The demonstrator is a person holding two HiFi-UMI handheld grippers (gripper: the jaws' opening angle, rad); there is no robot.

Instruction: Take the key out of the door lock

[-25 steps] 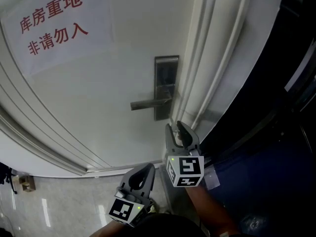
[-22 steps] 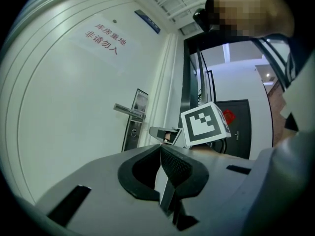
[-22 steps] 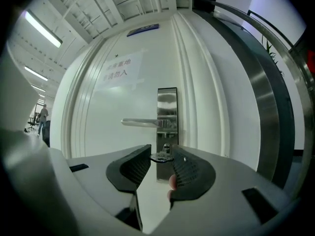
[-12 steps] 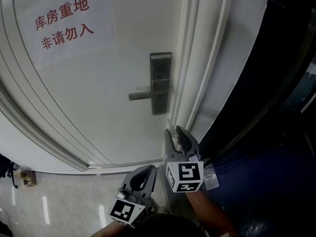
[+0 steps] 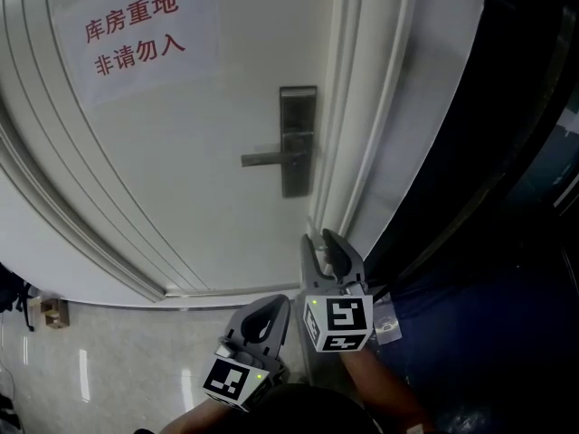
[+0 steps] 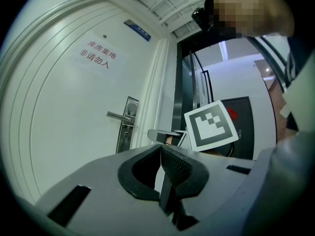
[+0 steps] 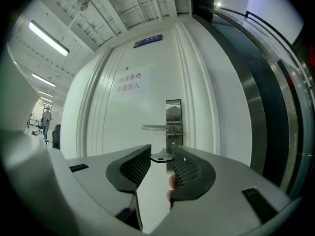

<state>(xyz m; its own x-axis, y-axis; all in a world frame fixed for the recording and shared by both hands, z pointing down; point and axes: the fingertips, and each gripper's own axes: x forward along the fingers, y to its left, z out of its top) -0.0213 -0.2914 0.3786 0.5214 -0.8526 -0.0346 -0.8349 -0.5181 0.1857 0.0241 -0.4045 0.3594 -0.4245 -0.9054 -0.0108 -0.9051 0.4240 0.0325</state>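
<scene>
Glossy floor tiles and a white door make up the setting, with a dark glazed partition to the right of the door frame. Nearest to us, the left tongs are clenched pad against pad; they sit low in the head view, above the floor tiles and just to the left of the right unit's marker cube. Slightly further forward, the right tongs point toward the door and grip the key by its flat metal head, one ribbed pad pressing on each side. We see the key lying roughly level between the tips, apart from the door. We cannot make out the key in the head view. Beyond the tips stands the lock plate, a tall dark metal strip close to the frame-side edge of the door, with its lever handle extending horizontally to the left. Furthest up the door we note a paper notice printed in red characters.
</scene>
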